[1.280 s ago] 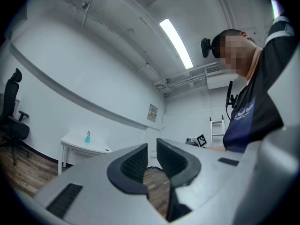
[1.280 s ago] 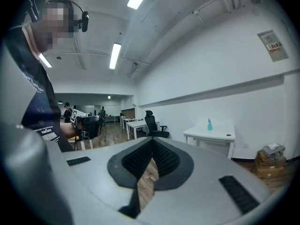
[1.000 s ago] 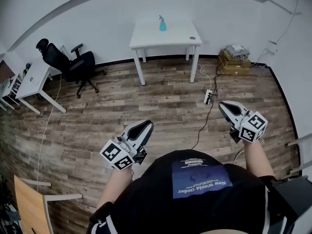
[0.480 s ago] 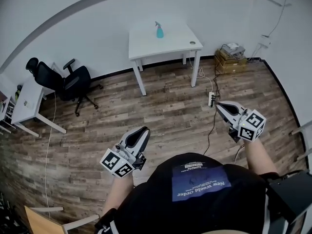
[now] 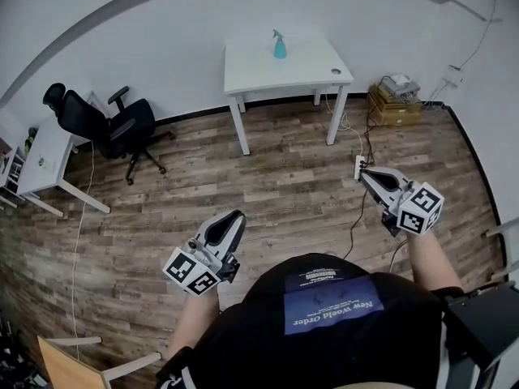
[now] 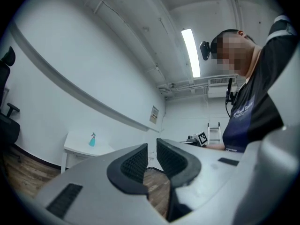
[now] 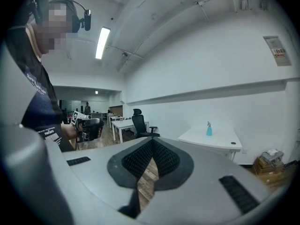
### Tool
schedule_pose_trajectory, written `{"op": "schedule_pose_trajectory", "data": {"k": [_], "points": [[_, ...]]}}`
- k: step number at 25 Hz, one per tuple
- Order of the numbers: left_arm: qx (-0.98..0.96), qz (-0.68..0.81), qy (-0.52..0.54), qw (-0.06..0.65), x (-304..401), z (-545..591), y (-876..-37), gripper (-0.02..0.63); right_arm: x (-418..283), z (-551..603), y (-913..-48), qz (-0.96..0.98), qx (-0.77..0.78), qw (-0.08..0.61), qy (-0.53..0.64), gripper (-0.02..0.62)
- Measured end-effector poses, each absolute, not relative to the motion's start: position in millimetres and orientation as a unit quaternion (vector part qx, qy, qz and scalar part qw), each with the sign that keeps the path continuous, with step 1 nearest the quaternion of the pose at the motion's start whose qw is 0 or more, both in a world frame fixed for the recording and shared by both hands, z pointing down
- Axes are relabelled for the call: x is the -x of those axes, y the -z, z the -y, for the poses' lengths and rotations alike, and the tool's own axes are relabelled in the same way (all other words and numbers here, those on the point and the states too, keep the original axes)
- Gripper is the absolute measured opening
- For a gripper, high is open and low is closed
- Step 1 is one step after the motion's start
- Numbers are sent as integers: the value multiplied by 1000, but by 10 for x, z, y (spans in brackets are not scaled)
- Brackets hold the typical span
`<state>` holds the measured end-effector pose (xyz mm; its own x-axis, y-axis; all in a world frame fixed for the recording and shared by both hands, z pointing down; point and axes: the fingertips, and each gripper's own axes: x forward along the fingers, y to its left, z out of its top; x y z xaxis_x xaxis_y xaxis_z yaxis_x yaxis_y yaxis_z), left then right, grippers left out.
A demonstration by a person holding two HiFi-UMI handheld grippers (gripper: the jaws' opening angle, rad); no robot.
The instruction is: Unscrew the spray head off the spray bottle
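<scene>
Left gripper and right gripper point forward; jaws closed, empty.

- "New World Order", white print seen upside down in the head view, on the blue panel of the person's black shirt
- Wall notice: print too small to read

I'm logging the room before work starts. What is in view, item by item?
spray bottle: one, teal, on the table
table: one, white, by the far wall
office chair: one, black, left of the table
desk: one, white, far left
boxes: a stack, brown, right of the table
power strip: one, white, on the floor
wooden chair: one, tan, bottom left
left hand-held gripper: one, grey, shut, empty
right hand-held gripper: one, grey, shut, empty
</scene>
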<state>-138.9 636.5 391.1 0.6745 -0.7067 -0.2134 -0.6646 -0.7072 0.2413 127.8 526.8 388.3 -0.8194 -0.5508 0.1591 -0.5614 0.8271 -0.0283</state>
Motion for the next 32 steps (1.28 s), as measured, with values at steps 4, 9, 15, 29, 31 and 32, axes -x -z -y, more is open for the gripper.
{"op": "schedule_pose_trajectory", "data": {"k": [4,9,15,29,31,32], "points": [[-908,393,136,62,1336,-6068,-3890,52,-1300,-4851,-3927,958,-277,64,-40,-6],[-895,420,136,58,1105,-5499,-3781,52,-1462,-4181,-3917,966,-248,53,-44,-6],[-891,431,140,40,573,-4780,-3597,52,-1885,-3429,-3802,972,-224,48,-41,-6],[-904,405,125,53,-407,-3589,-3635,52,-2756,-2346,-3901,970,-232,43,-48,-6],[-905,404,123,56,-387,-3479,-3672,52,-2741,-2252,-3945,970,-232,45,-51,-6],[-905,404,123,58,-354,-3414,-3694,52,-2720,-2194,-3963,970,-233,46,-52,-6]]}}
